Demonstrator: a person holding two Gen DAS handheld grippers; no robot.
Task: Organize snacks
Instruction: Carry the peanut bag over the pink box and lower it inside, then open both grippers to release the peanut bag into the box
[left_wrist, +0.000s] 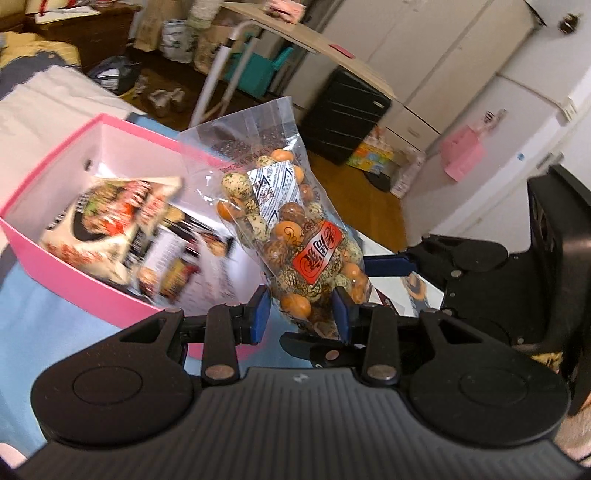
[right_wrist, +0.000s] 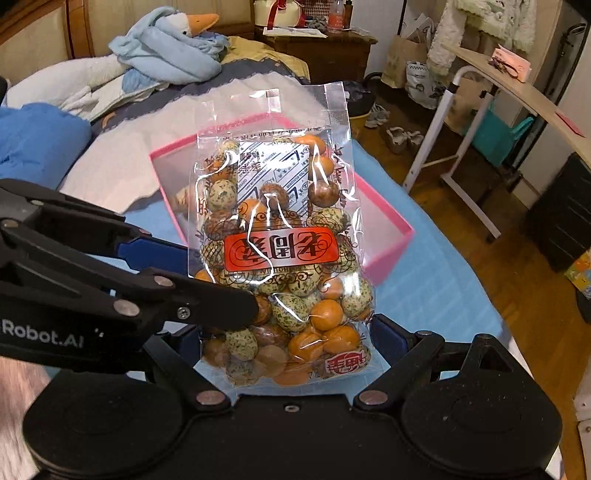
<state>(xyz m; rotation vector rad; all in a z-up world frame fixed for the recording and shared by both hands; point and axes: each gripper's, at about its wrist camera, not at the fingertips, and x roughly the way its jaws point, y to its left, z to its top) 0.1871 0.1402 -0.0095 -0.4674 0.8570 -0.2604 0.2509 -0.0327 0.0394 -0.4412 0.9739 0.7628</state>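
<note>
A clear bag of coated nuts with a red label stands upright between both grippers, above a blue cloth. My left gripper is shut on the bag's lower part. My right gripper has the same bag between its fingers, and its pads press the bag's bottom. The left gripper's fingers cross in from the left in the right wrist view. The right gripper's fingers show behind the bag in the left wrist view. A pink box behind the bag holds several snack packets.
The box sits on a blue cloth on a bed. A folded blue blanket and a goose plush lie further back. A white-legged desk, a black cabinet and wooden floor are to the right.
</note>
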